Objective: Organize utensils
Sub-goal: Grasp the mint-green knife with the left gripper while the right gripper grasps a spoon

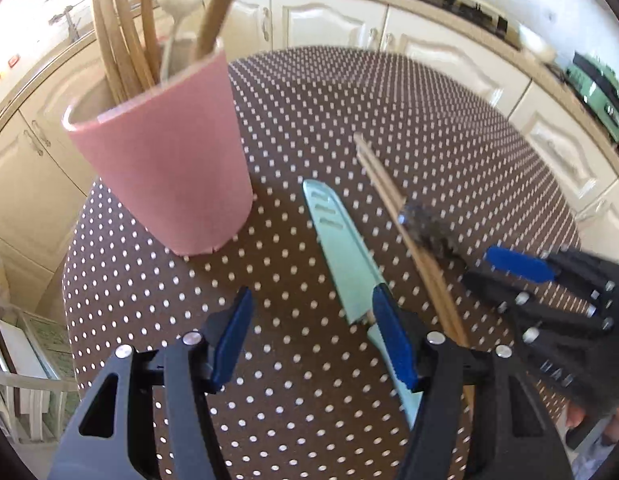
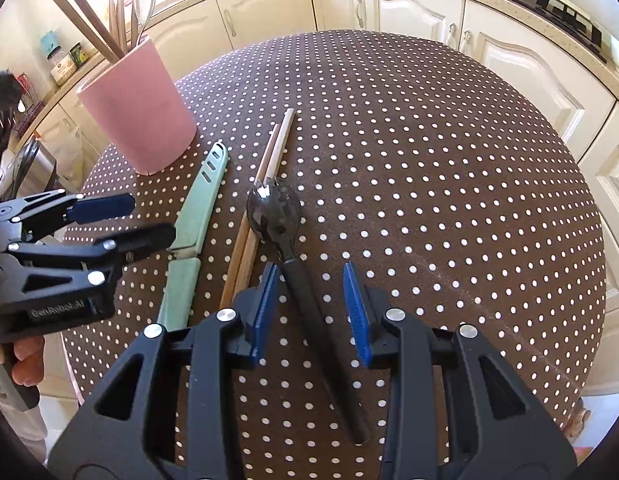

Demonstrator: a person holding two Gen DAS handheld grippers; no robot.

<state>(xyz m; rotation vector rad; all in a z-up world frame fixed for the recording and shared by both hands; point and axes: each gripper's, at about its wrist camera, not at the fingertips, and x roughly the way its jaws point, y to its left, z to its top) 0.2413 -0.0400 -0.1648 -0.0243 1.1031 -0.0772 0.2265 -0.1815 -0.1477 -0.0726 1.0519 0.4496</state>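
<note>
Here, a round tabletop (image 2: 429, 160) under a brown cloth with white dots carries the utensils. A pink holder (image 1: 165, 160) stands upright toward the far left, with wooden utensils (image 1: 117, 36) and a metal spoon (image 1: 177, 4) sticking up out of it. Just beside its base lies a pale green knife (image 1: 341, 252) in a slotted sheath, flat on the cloth. To the knife's right lies a pair of chopsticks (image 2: 265, 184), side by side, and a black spoon (image 2: 275, 210) rests with its bowl partly over them, its handle running back toward the camera.

The left gripper (image 1: 313, 340) hangs over the knife with its jaws apart and nothing clamped; its right finger sits above the place where blade meets handle, though whether it touches the knife is hard to tell from this angle. The right gripper (image 2: 311, 312) is also apart, its blue pads (image 2: 355, 312) standing either side of the black spoon's handle without pressing on it. A hand (image 2: 23, 360) shows at the left edge of the right wrist view, holding the left gripper.
</note>
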